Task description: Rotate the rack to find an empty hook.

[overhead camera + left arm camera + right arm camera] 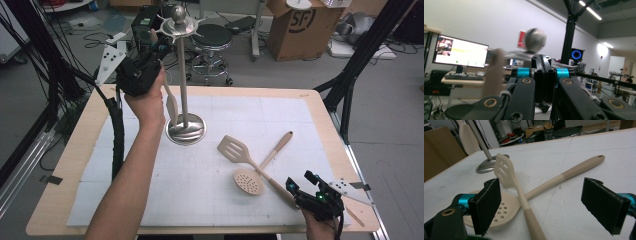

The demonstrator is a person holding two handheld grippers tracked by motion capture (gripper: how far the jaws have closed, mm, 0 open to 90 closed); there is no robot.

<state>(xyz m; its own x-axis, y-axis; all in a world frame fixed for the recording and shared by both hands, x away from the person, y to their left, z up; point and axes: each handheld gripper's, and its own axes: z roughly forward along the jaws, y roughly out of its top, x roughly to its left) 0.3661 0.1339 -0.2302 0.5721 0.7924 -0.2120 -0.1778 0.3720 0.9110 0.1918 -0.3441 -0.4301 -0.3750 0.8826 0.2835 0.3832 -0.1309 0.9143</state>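
Stand (184, 75): upright at the back left of the mat (150, 200), blocks the way there.
Slotted turner (245, 157) and skimmer (260, 167): crossed, they block the right middle.
Front left of the mat: free (wide passage).

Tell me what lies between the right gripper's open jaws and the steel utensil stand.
In the right gripper view, between the right gripper and the steel utensil stand lie the beige slotted turner, crossed over the beige perforated skimmer.
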